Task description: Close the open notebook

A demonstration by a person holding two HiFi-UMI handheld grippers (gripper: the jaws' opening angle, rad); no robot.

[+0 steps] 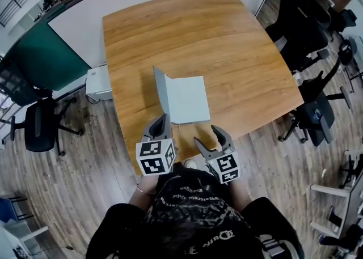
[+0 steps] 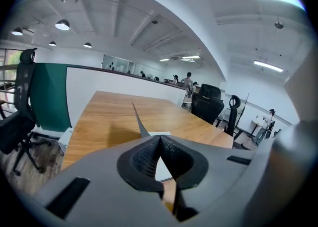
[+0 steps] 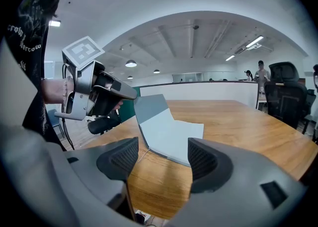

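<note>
A grey notebook [image 1: 190, 100] lies on the wooden table [image 1: 227, 42], near its front edge. Its cover [image 1: 160, 90] stands up almost vertical along the left side, and the pale pages lie flat to its right. My left gripper [image 1: 165, 119] is shut with nothing between its fingers; its tip is at the cover's near edge, touching or just short of it. In the right gripper view the left gripper [image 3: 131, 94] reaches the cover's [image 3: 151, 106] upper left corner. My right gripper [image 1: 207, 135] stands open and empty by the front edge, short of the notebook [image 3: 175, 134]. The left gripper view shows the cover [image 2: 139, 122] edge-on.
Black office chairs [image 1: 309, 31] crowd the table's right side, and another chair [image 1: 39, 124] stands on the wooden floor at left. A white partition [image 1: 79, 22] and a green panel [image 1: 42, 59] run behind the table. A white box [image 1: 99, 82] sits on the floor by the left edge.
</note>
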